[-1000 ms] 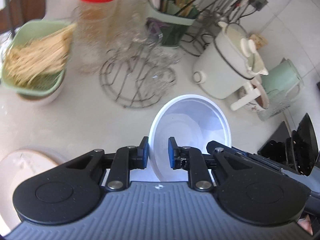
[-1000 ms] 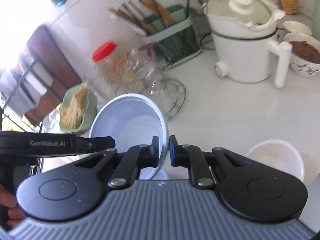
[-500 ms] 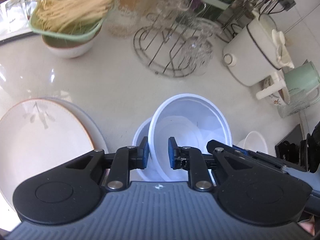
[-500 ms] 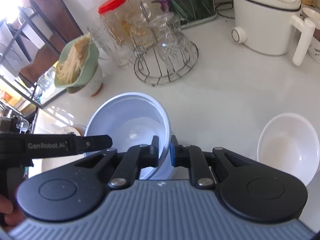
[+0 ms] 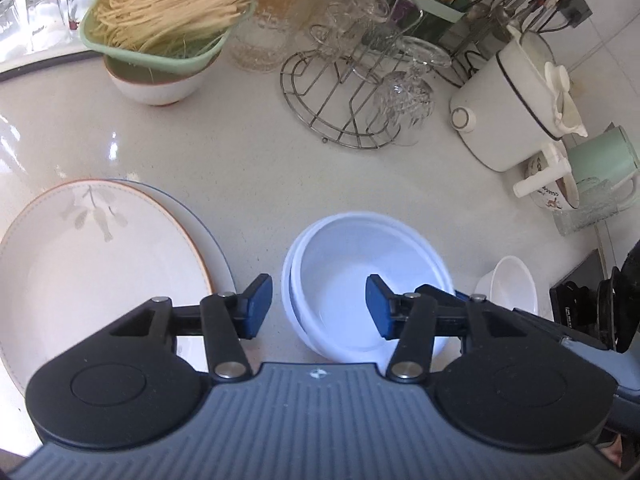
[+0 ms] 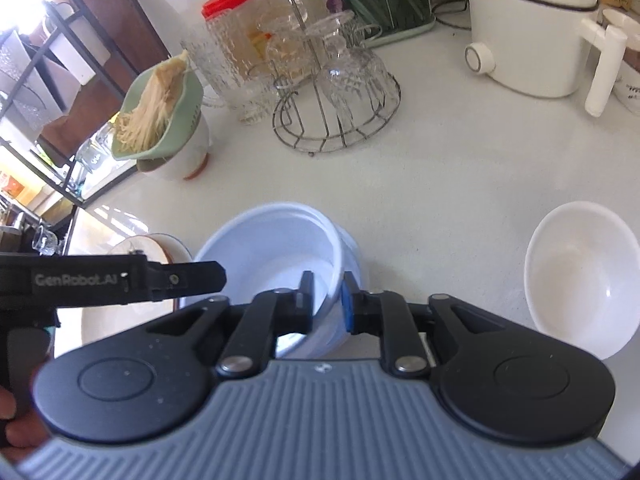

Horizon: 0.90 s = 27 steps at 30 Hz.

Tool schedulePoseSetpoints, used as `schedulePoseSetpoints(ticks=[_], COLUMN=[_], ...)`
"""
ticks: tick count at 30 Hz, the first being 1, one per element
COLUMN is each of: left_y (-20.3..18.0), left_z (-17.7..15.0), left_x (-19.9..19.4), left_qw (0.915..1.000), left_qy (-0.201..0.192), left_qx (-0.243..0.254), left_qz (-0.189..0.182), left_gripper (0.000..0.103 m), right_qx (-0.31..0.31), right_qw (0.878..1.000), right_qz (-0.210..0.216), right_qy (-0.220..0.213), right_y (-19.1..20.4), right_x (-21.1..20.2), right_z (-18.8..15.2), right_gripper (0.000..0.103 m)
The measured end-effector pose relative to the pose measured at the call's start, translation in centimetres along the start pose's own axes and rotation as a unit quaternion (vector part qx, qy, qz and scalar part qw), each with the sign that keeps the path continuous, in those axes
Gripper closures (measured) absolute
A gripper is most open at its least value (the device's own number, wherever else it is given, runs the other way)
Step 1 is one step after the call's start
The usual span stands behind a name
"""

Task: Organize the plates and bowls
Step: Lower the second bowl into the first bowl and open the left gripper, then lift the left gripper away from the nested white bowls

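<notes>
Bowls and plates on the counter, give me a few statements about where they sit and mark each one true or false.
1. The light blue bowl sits nested inside another bowl of the same colour. True.
2. The floral plate lies on top of a second plate. True.
3. The white bowl is stacked on the blue bowls. False: it stands alone on the counter, apart from them.
4. The green colander holding noodles rests directly on the counter. False: it sits on a white bowl.
5. The left hand-held gripper is clamped on the blue bowl's rim. False: its jaws are opening and the pads stand clear of the rim.
</notes>
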State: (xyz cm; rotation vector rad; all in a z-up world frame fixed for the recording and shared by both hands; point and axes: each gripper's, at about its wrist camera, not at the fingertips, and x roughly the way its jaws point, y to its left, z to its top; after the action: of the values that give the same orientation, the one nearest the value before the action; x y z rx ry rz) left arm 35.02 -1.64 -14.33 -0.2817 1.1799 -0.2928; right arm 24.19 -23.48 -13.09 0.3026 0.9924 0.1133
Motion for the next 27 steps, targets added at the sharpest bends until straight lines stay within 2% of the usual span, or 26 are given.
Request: schedulePoseSetpoints(ticks=[2, 9, 17, 27], left_y=[0.0, 0.2, -0.7, -1.6], left_z=[0.1, 0.3, 0.8, 0.8], left_x=[-0.5, -2.9, -6.0, -9.3], left_qw=[1.0, 0.9997, 0.998, 0.9938], left_qy=[-0.005, -0.023, -0.054, -0.088], left_qx=[0.002, 0.003, 0.028, 0.066], left_qz=[0.001, -0.011, -0.014, -0.016], left_gripper=[0.046, 0.046, 0.046, 0.046], right_qx=[0.0, -0.002, -0.009, -0.022], right_qw=[1.0, 0.999, 0.997, 0.991], right_qz=[-0.002, -0.009, 0.002, -0.007], right_qy=[-0.008, -0.039, -0.08, -0.13], right_y=[0.1, 0.8, 1.7, 3.1], right_x=[-0.5, -2.1, -4.7, -7.8], right_z=[0.0, 0.5, 1.5, 1.6], right_gripper=[0.068, 0.069, 0.069, 0.069])
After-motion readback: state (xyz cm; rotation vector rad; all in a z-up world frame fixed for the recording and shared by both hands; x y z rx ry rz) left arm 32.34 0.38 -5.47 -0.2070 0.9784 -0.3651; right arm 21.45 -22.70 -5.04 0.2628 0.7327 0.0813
